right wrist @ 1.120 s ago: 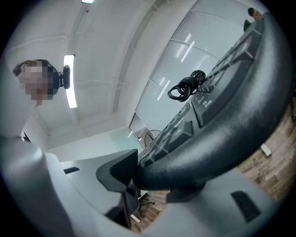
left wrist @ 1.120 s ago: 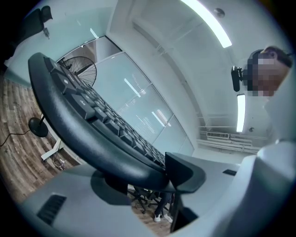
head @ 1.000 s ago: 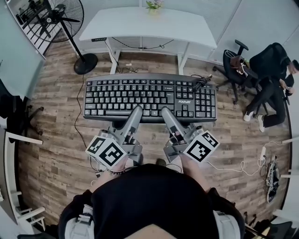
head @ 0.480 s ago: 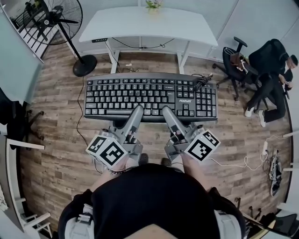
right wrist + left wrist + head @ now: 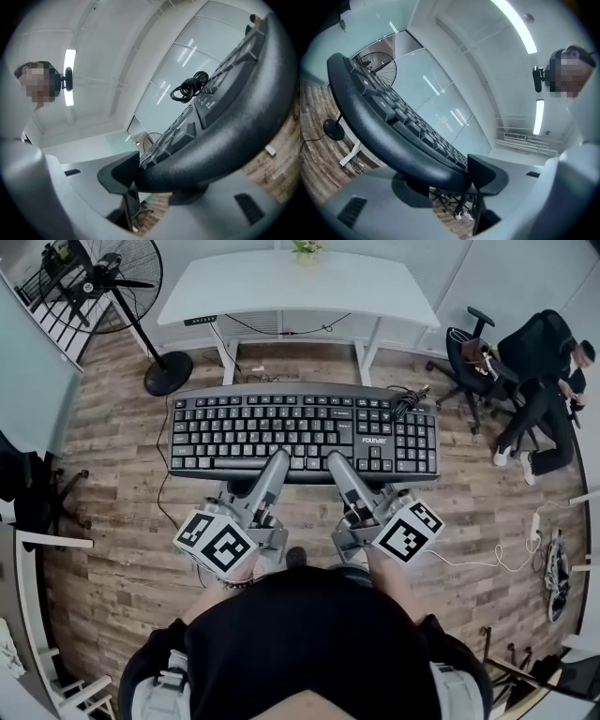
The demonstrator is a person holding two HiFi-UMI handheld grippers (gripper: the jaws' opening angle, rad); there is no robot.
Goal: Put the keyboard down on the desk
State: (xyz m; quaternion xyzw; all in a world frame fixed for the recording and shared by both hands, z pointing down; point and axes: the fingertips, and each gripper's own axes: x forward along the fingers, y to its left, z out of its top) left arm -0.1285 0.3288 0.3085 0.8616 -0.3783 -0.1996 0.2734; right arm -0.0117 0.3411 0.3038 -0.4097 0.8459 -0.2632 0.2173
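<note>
A black full-size keyboard [image 5: 300,432] hangs level in the air above the wooden floor, held by its near edge. My left gripper [image 5: 275,468] is shut on that edge left of centre, and my right gripper [image 5: 337,469] is shut on it right of centre. In the left gripper view the keyboard edge [image 5: 393,140] sits clamped between the jaws. The right gripper view shows the same edge [image 5: 220,145] pinched, with the coiled cable [image 5: 190,86] lying on the keys. The white desk [image 5: 375,296] stands ahead, beyond the keyboard.
A standing fan [image 5: 112,282] is at the far left by the desk. A seated person in black [image 5: 544,381] and an office chair [image 5: 469,352] are at the right. A small plant [image 5: 307,249] stands on the desk's far edge. Cables trail on the floor [image 5: 487,563].
The keyboard and both grippers keep their places; the view has crept slightly forward toward the desk.
</note>
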